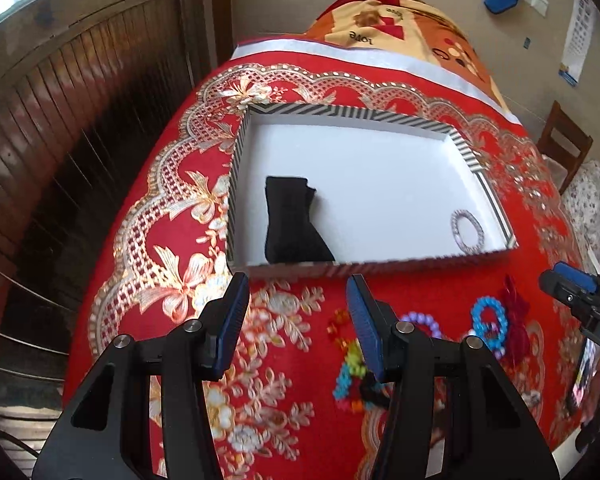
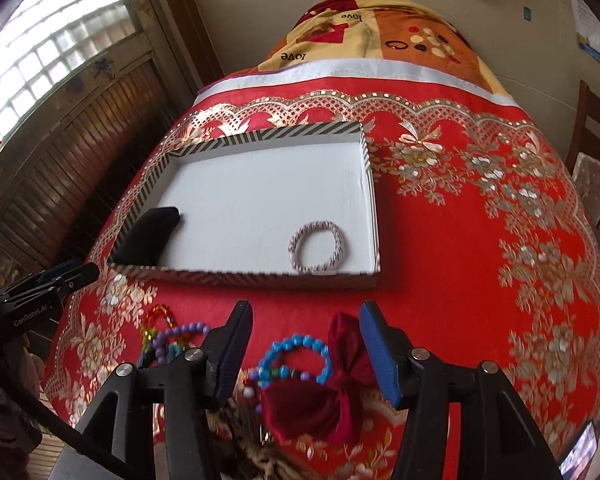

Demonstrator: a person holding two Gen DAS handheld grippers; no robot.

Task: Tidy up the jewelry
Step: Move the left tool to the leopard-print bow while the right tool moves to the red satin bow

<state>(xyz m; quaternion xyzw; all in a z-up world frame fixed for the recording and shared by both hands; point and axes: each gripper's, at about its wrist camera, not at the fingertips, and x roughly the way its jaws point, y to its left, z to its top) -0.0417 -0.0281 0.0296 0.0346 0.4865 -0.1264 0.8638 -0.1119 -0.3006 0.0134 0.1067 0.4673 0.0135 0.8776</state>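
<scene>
Lying flat, black bow (image 1: 296, 222) runs lengthwise near-to-far inside box (image 1: 380, 268).

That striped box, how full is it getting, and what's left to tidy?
Early on. The striped box holds a sparkly bracelet and a black item. Both grippers are open, holding nothing. Blue bead bracelet, purple bead bracelet and red bow remain on the cloth.

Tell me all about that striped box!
The striped box is a wide, shallow open tray, cardboard by the look of it, with black-and-white diagonal stripes on its low walls and a plain white inside. It sits flat on the red floral cloth, beyond the loose jewelry. Inside, a black cloth piece lies in one near corner and a silvery beaded bracelet near the other. Neither tool touches it.
</scene>
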